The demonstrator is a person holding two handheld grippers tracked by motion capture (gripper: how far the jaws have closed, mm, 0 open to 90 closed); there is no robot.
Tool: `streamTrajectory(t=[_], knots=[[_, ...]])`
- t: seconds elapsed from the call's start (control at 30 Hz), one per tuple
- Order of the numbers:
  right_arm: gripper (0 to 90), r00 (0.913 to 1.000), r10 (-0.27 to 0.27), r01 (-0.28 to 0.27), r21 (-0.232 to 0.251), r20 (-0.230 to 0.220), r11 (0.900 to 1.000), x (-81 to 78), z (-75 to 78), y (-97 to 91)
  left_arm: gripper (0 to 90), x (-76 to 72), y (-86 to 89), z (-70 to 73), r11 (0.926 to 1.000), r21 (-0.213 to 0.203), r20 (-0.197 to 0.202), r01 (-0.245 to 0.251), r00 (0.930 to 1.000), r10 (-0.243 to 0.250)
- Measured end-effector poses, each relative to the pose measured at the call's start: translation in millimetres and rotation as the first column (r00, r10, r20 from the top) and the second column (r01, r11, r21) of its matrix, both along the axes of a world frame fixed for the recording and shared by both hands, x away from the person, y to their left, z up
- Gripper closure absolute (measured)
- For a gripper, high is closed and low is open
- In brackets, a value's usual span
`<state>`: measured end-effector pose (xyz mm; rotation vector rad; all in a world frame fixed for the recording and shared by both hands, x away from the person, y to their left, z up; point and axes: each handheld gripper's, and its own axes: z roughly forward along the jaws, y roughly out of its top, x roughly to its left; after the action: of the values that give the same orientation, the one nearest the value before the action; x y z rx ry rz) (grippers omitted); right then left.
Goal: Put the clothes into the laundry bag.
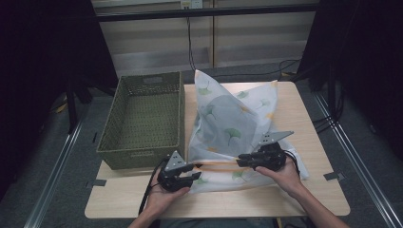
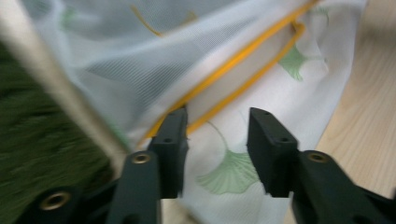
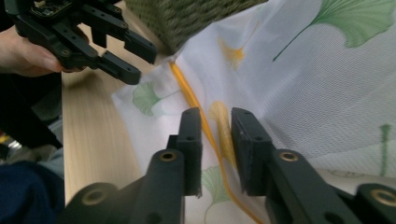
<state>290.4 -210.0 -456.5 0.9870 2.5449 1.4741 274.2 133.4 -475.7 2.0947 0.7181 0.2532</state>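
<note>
**Both grippers loose at the mouth of the mesh bag**

The left gripper (image 2: 217, 151) has its jaws apart. One jaw lies against the yellow trim (image 2: 243, 60) at the near left end of the bag's mouth, the other stands off over the printed mesh, and nothing is pinched between them. The right gripper (image 3: 215, 151) is also parted: the yellow trim runs up through the gap between its jaws, but the pads do not press on it. In the high view the left gripper (image 1: 186, 178) and right gripper (image 1: 243, 160) sit at the two near corners of the mesh laundry bag (image 1: 228, 121), which lies on the wooden table (image 1: 313, 190) with its far corner standing up in a peak, just right of the woven basket (image 1: 142, 154) and touching its near right corner.

As I judge it, the risks come from the slack grip. With neither hem held, the mouth can sag shut, and any lift would leave the bag behind. If the jaws close now, the left one may catch only one layer or the mesh rather than the trim, and thin mesh could snag or tear. The bag's left edge lies against the basket, so a sideways pull could drag or tip the basket.

Count: two grippers, two hands, one mesh bag, one basket, one table.
</note>
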Motion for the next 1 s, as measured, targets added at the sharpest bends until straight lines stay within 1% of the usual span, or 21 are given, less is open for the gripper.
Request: streamTrajectory(t=[0.1, 0.23, 0.27, 0.3, 0.33, 0.37, 0.4, 0.43, 0.5, 0.53, 0.57, 0.6, 0.63, 0.67, 0.7, 0.77, 0.83, 0.87, 0.9, 0.93, 1.0], knots=[[67.4, 0.9994, -0.026, 0.026, 0.019, 0.022, 0.9995, -3.7, 5.4, -5.8, 51.0, -3.1, 12.0, 7.4, 0.9995, -0.015, 0.034, -0.027, 0.999, 0.028], [64.3, 0.9962, -0.075, 0.072, 0.061, 0.046, 0.9955, -10.3, 13.0, -18.3, 39.7, -8.0, 23.6, 12.0, 0.9984, -0.019, 0.057, -0.053, 0.9969, 0.054], [63.9, 0.9938, -0.097, 0.094, 0.063, 0.054, 0.9936, -12.2, 14.9, -22.3, 37.0, -10.6, 30.9, 14.0, 0.9968, -0.018, 0.064, -0.078, 0.9948, 0.079], [63.9, 0.9938, -0.097, 0.094, 0.063, 0.054, 0.9936, -12.2, 14.9, -22.3, 35.8, -10.6, 30.9, 14.0, 0.9968, -0.018, 0.064, -0.078, 0.9948, 0.079], [64.0, 0.9907, -0.122, 0.118, 0.071, 0.06, 0.9905, -15.3, 16.7, -29.4, 34.5, -12.1, 36.8, 16.4, 0.9957, -0.026, 0.048, -0.088, 0.9948, 0.09], [63.2, 0.9898, -0.129, 0.125, 0.076, 0.06, 0.9893, -17.0, 17.2, -32.3, 32.9, -15.6, 45.1, 20.2, 0.9959, -0.026, 0.051, -0.087, 0.9948, 0.088], [63.2, 0.9898, -0.129, 0.125, 0.076, 0.06, 0.9893, -17.0, 17.2, -32.3, 32.3, -15.6, 45.1, 20.2, 0.9959, -0.026, 0.051, -0.087, 0.9948, 0.088], [61.8, 0.9861, -0.148, 0.143, 0.071, 0.075, 0.9871, -21.8, 18.4, -38.1, 30.8, -17.7, 50.1, 21.6, 0.9948, -0.029, 0.058, -0.098, 0.9934, 0.099], [61.5, 0.9843, -0.157, 0.151, 0.077, 0.08, 0.9855, -24.5, 19.1, -41.4, 29.0, -21.6, 61.3, 23.6, 0.9909, -0.047, 0.046, -0.126, 0.9907, 0.128], [60.4, 0.9791, -0.183, 0.175, 0.082, 0.09, 0.9811, -30.1, 20.3, -47.2, 25.6, -23.0, 67.7, 24.3, 0.9897, -0.056, 0.041, -0.132, 0.9901, 0.134], [60.2, 0.9777, -0.186, 0.179, 0.082, 0.097, 0.9805, -32.6, 20.9, -50.0, 25.4, -24.1, 73.9, 24.8, 0.9881, -0.062, 0.036, -0.141, 0.989, 0.143], [60.2, 0.9777, -0.186, 0.179, 0.082, 0.097, 0.9805, -32.6, 20.9, -50.0, 25.4, -25.4, 79.7, 25.4, 0.9858, -0.055, 0.041, -0.158, 0.9861, 0.161], [59.7, 0.9745, -0.201, 0.192, 0.101, 0.099, 0.9763, -37.5, 22.3, -55.5, 23.9, -27.8, 90.3, 25.9, 0.9826, -0.036, 0.052, -0.182, 0.9816, 0.184], [59.7, 0.9745, -0.201, 0.192, 0.101, 0.099, 0.9763, -37.5, 22.3, -55.5, 23.8, -27.8, 90.3, 25.9, 0.9826, -0.036, 0.052, -0.182, 0.9816, 0.184], [58.5, 0.9658, -0.231, 0.22, 0.097, 0.119, 0.9707, -42.4, 24.1, -60.4, 23.8, -30.4, 99.0, 26.0, 0.9804, -0.029, 0.049, -0.195, 0.9793, 0.196], [57.7, 0.9629, -0.241, 0.23, 0.099, 0.121, 0.9681, -44.4, 24.7, -63.1, 24.9, -31.9, 102.9, 26.1, 0.981, -0.021, 0.049, -0.193, 0.9798, 0.194], [55.6, 0.9513, -0.277, 0.263, 0.112, 0.136, 0.9583, -47.6, 23.7, -72.4, 25.2, -36.5, 114.3, 23.9, 0.9759, -0.011, 0.052, -0.218, 0.9745, 0.218], [55.6, 0.9513, -0.277, 0.263, 0.112, 0.136, 0.9583, -47.6, 23.7, -72.4, 25.8, -36.5, 114.3, 23.9, 0.9759, -0.011, 0.052, -0.218, 0.9745, 0.218], [53.2, 0.9395, -0.308, 0.292, 0.123, 0.15, 0.9487, -48.5, 21.7, -78.7, 26.0, -38.8, 121.0, 22.3, 0.9679, -0.023, 0.041, -0.25, 0.9671, 0.251], [53.1, 0.9361, -0.32, 0.303, 0.126, 0.146, 0.9446, -49.1, 20.7, -81.1, 26.0, -39.2, 123.5, 22.8, 0.9665, -0.028, 0.035, -0.255, 0.9661, 0.256], [53.1, 0.9356, -0.319, 0.303, 0.124, 0.151, 0.945, -49.6, 19.2, -82.2, 28.0, -39.8, 125.7, 24.5, 0.965, -0.032, 0.046, -0.26, 0.964, 0.262]])
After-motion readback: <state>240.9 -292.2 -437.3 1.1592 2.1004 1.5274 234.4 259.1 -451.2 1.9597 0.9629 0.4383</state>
